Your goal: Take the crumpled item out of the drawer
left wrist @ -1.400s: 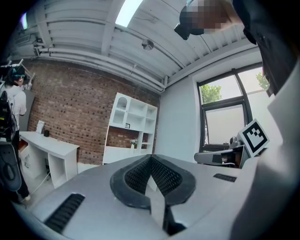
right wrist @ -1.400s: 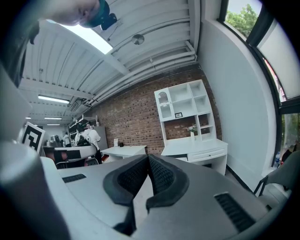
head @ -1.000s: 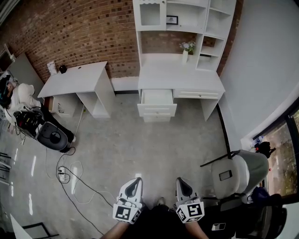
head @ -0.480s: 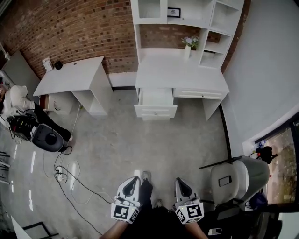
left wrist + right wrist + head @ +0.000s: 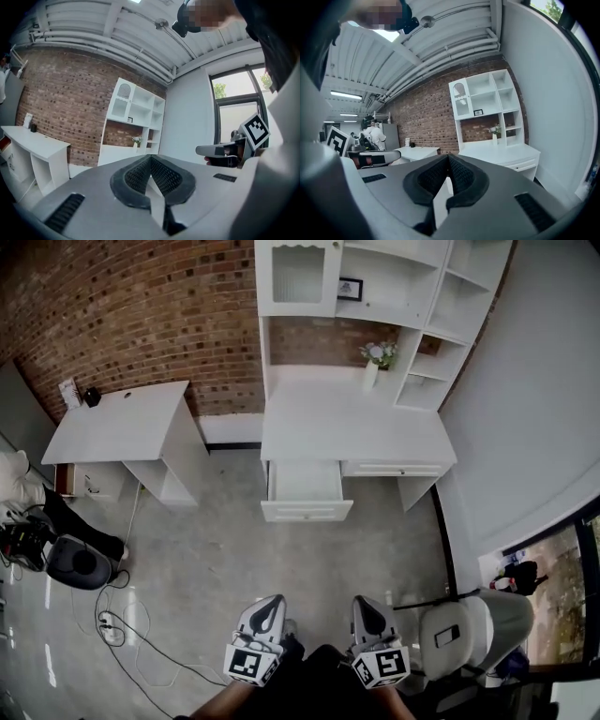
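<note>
A white desk [image 5: 356, 427] with a shelf unit stands against the brick wall. Its left drawer [image 5: 305, 486] is pulled open; the inside looks white, and I cannot make out a crumpled item in it from here. My left gripper [image 5: 271, 602] and right gripper [image 5: 362, 602] are held low and close to the body, far short of the desk. Both are shut with nothing between the jaws. In the left gripper view the left gripper [image 5: 151, 157] has its ribbed pads pressed together; in the right gripper view so does the right gripper [image 5: 447, 157].
A second white desk [image 5: 117, 423] stands at the left. A grey chair [image 5: 469, 624] is close on my right. Cables [image 5: 117, 624] and a dark round bag [image 5: 77, 563] lie on the floor at the left. A vase of flowers [image 5: 375, 357] is on the main desk.
The desk and open drawer have come nearer and lower in the head view as the person walks toward them. Both grippers stay shut in the same low position.
</note>
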`<state>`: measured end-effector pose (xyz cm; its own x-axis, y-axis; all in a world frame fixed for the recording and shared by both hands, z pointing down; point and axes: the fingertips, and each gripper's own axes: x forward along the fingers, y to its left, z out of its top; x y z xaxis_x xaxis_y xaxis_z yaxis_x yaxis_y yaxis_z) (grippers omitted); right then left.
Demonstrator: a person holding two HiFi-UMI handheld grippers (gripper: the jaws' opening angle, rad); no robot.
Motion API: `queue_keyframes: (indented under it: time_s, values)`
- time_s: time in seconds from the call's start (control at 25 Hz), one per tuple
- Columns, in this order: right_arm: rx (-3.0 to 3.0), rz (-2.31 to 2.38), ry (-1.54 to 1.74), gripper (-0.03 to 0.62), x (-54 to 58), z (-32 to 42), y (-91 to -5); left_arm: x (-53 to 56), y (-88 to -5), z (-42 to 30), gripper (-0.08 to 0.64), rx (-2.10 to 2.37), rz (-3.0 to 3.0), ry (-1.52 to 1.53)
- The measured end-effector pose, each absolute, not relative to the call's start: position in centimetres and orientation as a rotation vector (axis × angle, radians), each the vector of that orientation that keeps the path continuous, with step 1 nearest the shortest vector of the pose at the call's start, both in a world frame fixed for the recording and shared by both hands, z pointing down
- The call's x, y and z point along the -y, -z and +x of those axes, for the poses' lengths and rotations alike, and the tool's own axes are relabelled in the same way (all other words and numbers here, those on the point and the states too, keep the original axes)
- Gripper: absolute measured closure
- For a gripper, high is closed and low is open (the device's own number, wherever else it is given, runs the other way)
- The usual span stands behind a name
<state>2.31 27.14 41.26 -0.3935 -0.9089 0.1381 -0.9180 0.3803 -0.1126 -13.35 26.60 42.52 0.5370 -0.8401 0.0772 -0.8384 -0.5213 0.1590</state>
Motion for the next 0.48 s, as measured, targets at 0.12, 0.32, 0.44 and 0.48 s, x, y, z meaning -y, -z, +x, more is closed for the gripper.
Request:
queue_keyframes:
  time_s: [0.12, 0.32, 0.44, 0.48]
  values:
    - [2.542, 1.724, -0.257, 0.578, -22.4, 2.4, -40.7, -21.9, -41.9, -13.9, 0.541, 1.427, 2.607, 0.007]
    - [2.527, 1.724, -0.263, 0.578, -14.6, 3.3, -41.6, -15.4, -43.5, -13.4, 0.541, 1.43, 2.571, -0.03]
    - [2.553, 1.682, -0.255, 0.578, -9.5, 3.7, -42.2, -10.9, -44.3, -12.3, 0.541, 1.439, 2.549, -0.05]
    - [2.563, 1.666, -0.251, 0.578, -7.7, 4.0, -42.4, -9.4, -44.5, -11.9, 0.541, 1.449, 2.545, -0.055]
